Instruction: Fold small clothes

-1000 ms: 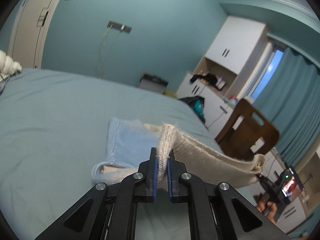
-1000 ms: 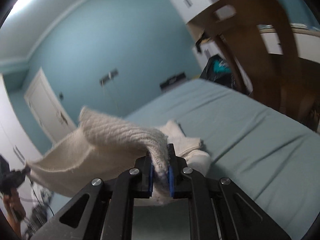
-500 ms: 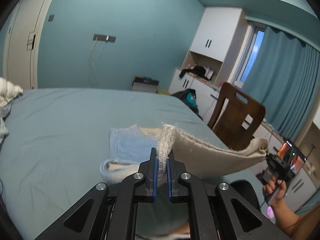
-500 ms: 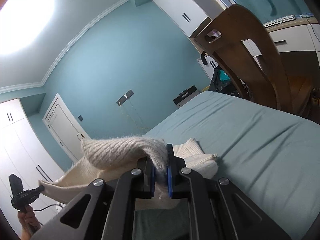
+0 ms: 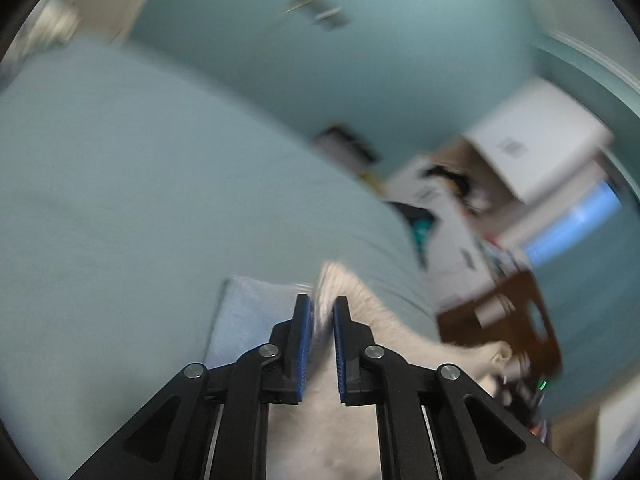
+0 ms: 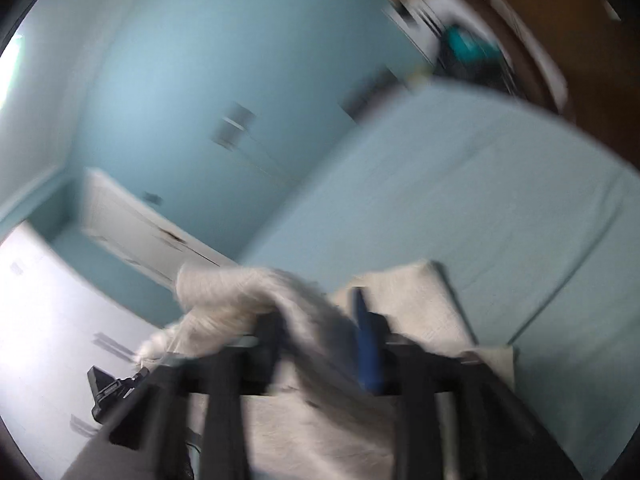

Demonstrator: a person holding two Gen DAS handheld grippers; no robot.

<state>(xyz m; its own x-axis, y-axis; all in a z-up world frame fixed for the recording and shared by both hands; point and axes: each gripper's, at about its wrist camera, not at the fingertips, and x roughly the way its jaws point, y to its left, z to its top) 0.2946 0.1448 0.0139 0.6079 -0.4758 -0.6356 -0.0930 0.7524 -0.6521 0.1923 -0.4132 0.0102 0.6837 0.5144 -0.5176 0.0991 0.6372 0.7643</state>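
Both views are motion-blurred. My left gripper point(image 5: 320, 312) is shut on an edge of a cream knitted garment point(image 5: 384, 320), which stretches right toward my other hand. My right gripper point(image 6: 320, 320) holds the same cream garment point(image 6: 248, 292); its jaws look spread wider than before, with cloth draped across them. A folded light blue garment point(image 5: 256, 312) lies on the bed just beyond the left fingers. A folded cream piece point(image 6: 416, 300) lies on the bed beyond the right fingers.
The teal bed sheet point(image 5: 140, 208) fills most of both views. A brown wooden chair point(image 5: 516, 320) stands at the bed's right side, with white cabinets point(image 5: 532, 136) and clutter behind. A white door point(image 6: 132, 224) is on the left wall.
Both grippers have swung fast and tilted, blurring the views. The cream garment has dropped lower over the folded pile. The right jaws look wider apart than before.
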